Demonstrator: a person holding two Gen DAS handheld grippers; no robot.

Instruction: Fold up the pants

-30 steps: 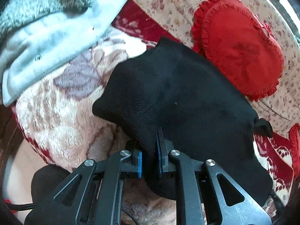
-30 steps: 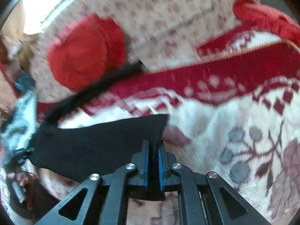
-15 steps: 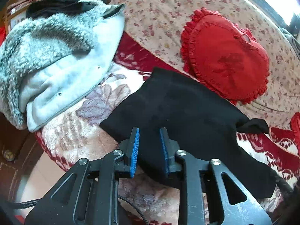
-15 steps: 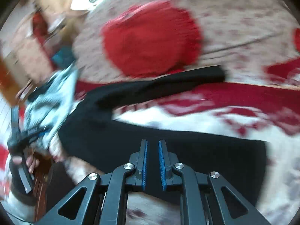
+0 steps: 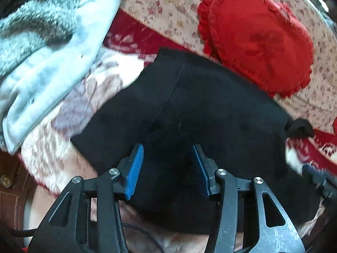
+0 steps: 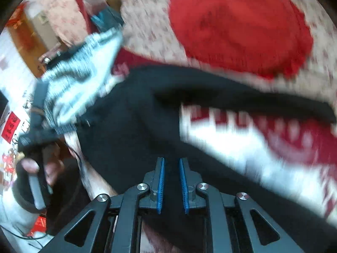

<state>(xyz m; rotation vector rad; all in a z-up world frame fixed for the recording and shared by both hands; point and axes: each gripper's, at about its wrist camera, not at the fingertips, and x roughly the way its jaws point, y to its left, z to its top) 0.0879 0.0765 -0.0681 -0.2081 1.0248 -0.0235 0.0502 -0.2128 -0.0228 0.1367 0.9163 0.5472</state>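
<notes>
The black pants (image 5: pixel 206 113) lie spread on a red and cream patterned sofa blanket (image 5: pixel 63 139). My left gripper (image 5: pixel 168 162) is open, its blue pads wide apart just above the near edge of the pants and holding nothing. In the blurred right wrist view the pants (image 6: pixel 134 130) stretch left, one leg running toward the right. My right gripper (image 6: pixel 171 168) has its blue pads close together with black cloth between them. The left gripper (image 6: pixel 40 130) shows at the far left of that view.
A red heart-shaped cushion (image 5: pixel 259 40) leans on the floral sofa back behind the pants, also in the right wrist view (image 6: pixel 238 25). A grey fleece garment (image 5: pixel 46 48) lies at the left of the pants. A wooden sofa edge (image 5: pixel 8 181) is at lower left.
My left gripper let go of the pants and opened wide, then moved closer over the cloth. My right gripper swung left with the pants edge, still pinched.
</notes>
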